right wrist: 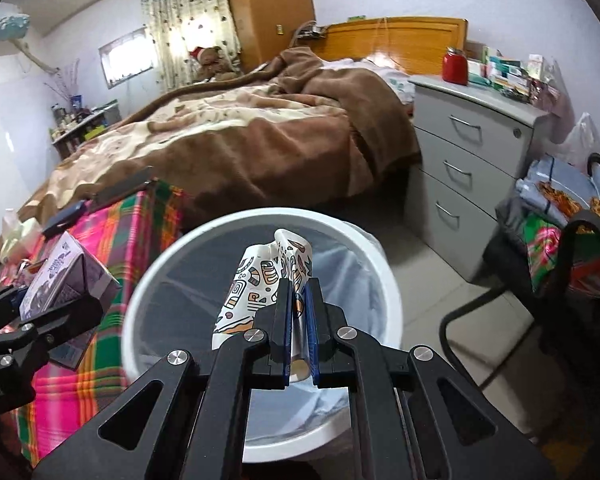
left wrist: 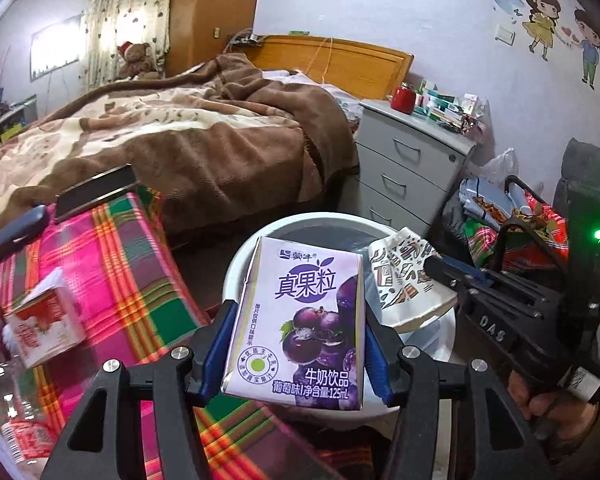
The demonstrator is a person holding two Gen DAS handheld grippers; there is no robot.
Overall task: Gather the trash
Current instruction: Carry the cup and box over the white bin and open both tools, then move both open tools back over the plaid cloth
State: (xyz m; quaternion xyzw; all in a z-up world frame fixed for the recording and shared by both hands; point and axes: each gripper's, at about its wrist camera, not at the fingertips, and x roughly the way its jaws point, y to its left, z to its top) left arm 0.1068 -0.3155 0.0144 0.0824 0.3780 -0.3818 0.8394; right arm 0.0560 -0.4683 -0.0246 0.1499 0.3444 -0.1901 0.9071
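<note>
Two drink cartons (left wrist: 44,326) on plaid cloth (left wrist: 112,264), bed (left wrist: 180,136) behind bin (right wrist: 140,300)

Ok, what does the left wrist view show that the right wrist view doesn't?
Only the left wrist view: a red-and-white carton and a clear bottle on the plaid cloth, plus cartoon wall stickers.
Only the right wrist view: the bin's inside with its liner, and a cluttered shelf by the window.
Both: the purple milk carton in the left gripper, the crushed paper cup in the right gripper, the white bin.

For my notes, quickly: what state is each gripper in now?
Left gripper: closed on the milk carton.
Right gripper: closed on the paper cup.
</note>
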